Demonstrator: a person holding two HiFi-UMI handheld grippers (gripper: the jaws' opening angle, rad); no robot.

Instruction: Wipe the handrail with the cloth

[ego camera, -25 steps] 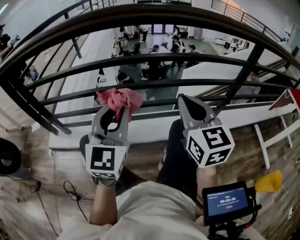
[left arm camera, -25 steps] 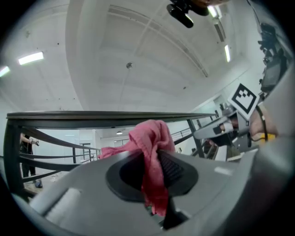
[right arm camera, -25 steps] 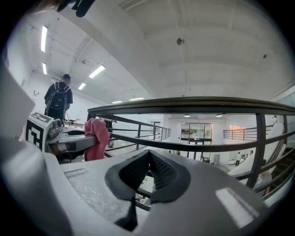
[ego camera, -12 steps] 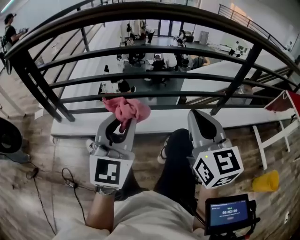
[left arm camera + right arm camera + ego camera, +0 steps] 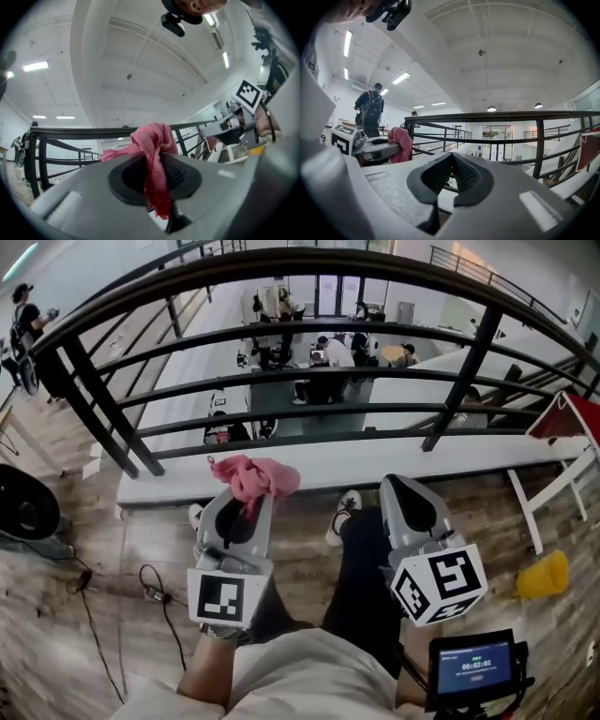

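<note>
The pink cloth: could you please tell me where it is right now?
In the head view, the pink cloth sits left of centre, pinched by the left gripper, low before the black railing, with the right gripper beside it.

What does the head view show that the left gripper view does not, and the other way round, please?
Only the head view shows the wooden floor, a yellow object lying on it at the right, the small screen at the lower right, and people on the lower level beyond the railing. Only the left gripper view shows the ceiling lights and how the pink cloth hangs pinched between the pads of the left gripper. Both show the cloth, the dark handrail, and the right gripper, shut and empty.
</note>
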